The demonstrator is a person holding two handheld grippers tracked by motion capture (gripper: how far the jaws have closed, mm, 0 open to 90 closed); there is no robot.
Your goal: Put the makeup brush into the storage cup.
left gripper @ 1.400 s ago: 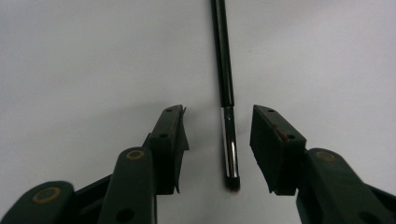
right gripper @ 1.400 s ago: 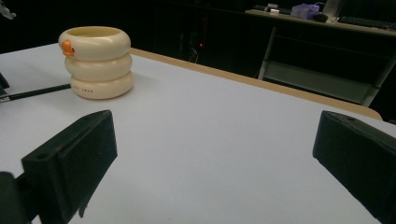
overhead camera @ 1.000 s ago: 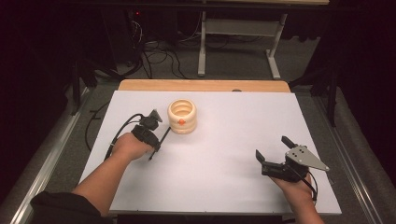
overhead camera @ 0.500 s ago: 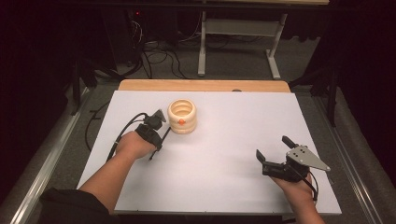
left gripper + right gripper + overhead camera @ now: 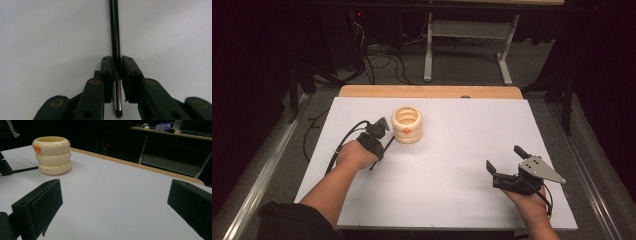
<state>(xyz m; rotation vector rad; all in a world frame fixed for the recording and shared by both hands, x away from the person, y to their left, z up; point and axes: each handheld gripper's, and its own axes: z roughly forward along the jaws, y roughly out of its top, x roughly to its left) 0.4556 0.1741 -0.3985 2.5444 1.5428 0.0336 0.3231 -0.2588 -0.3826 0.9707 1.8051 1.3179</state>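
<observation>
Pen [image 5: 115, 30], a thin black rod, is the working item, and we treat it view by view.

High view: we see the left gripper [image 5: 384, 131] at about 9 o'clock of the table [image 5: 462, 125], its tip just beside the cream ringed cup [image 5: 407, 124]. The rod [image 5: 388, 145] runs from the jaws back toward 7 o'clock, lying low along the white surface. We judge that the cup stands upright, mouth up, so that the rod can later go into it. The right gripper [image 5: 503, 163] rests near 4 o'clock, well apart from both items, jaws spread and empty; we read it as parked clear of the work.

Left gripper view: the jaws have just been closing and now clamp the rod between their pads. It passes straight through the grip, its long part extending to 12 o'clock and its short rounded end [image 5: 118, 113] showing at 6 o'clock. We judge that the hold sits near one end, which leaves most of the length free for aiming.

Right gripper view: the two black jaws stand wide at 8 and 4 o'clock with nothing between. The cup [image 5: 52, 155], bearing an orange duck figure [image 5: 37, 148], sits at 10 o'clock, and a dark rod end [image 5: 23, 169] lies just beside its base.
</observation>
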